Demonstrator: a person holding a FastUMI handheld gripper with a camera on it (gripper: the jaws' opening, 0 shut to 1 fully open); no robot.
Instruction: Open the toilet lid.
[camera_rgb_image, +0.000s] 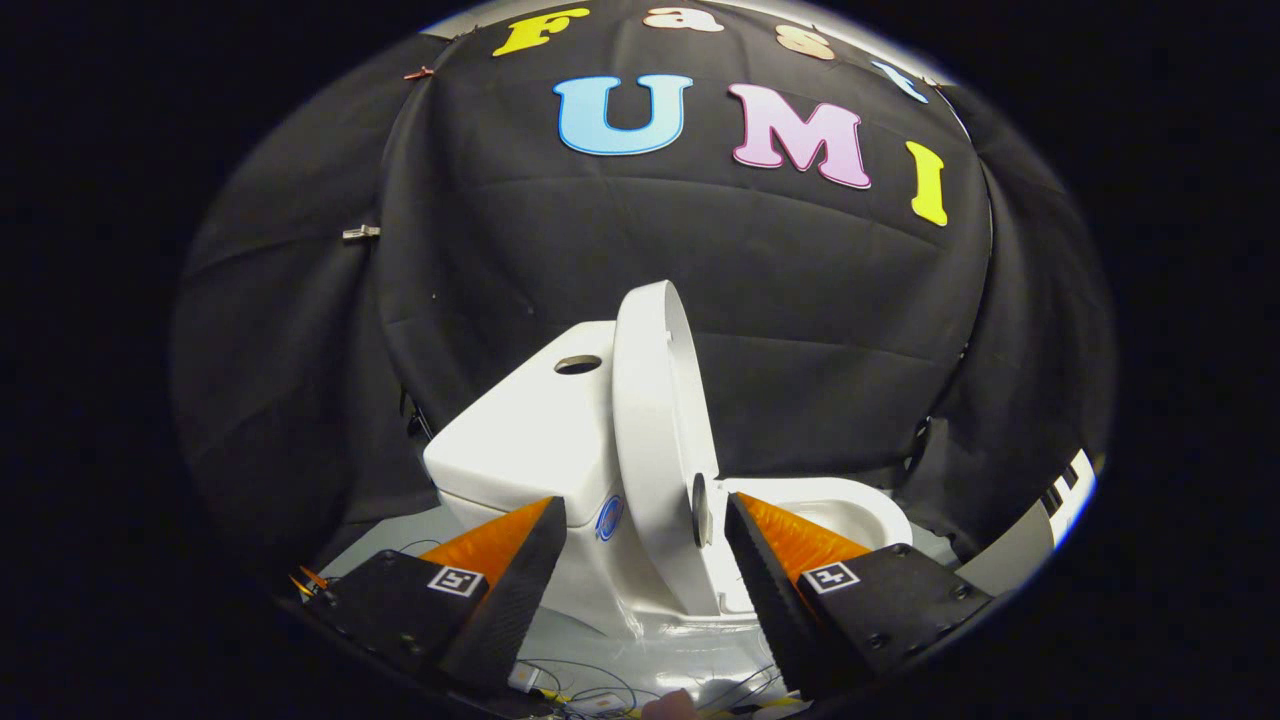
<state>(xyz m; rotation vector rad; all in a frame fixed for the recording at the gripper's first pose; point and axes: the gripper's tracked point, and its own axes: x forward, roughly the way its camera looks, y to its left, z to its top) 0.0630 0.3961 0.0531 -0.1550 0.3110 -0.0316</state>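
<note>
The white toilet (560, 470) is the landmark here, seen from its side against the black cloth wall (820, 300). Its tank (530, 430) stands on the left, with a round flush-button hole (578, 365) in its top. The bowl rim (850, 500) opens to the right. Between tank and bowl the toilet lid (650, 440) stands raised, close to upright and leaning slightly toward the tank, so the opening looks nearly or fully done.

The gripper (645, 530) sits just in front of the toilet, its fingers spread wide apart and holding nothing; the lid's lower part shows in the gap between them, though whether either finger touches it is unclear.

To finish well, I would check that the lid rests past its balance point against the tank before backing away. Keep the fingers open and draw straight back from the toilet, so neither finger catches the lid's edge and tips it forward onto the bowl. Loose thin cables (590, 690) lie on the floor below the toilet's base; steer clear of them.
</note>
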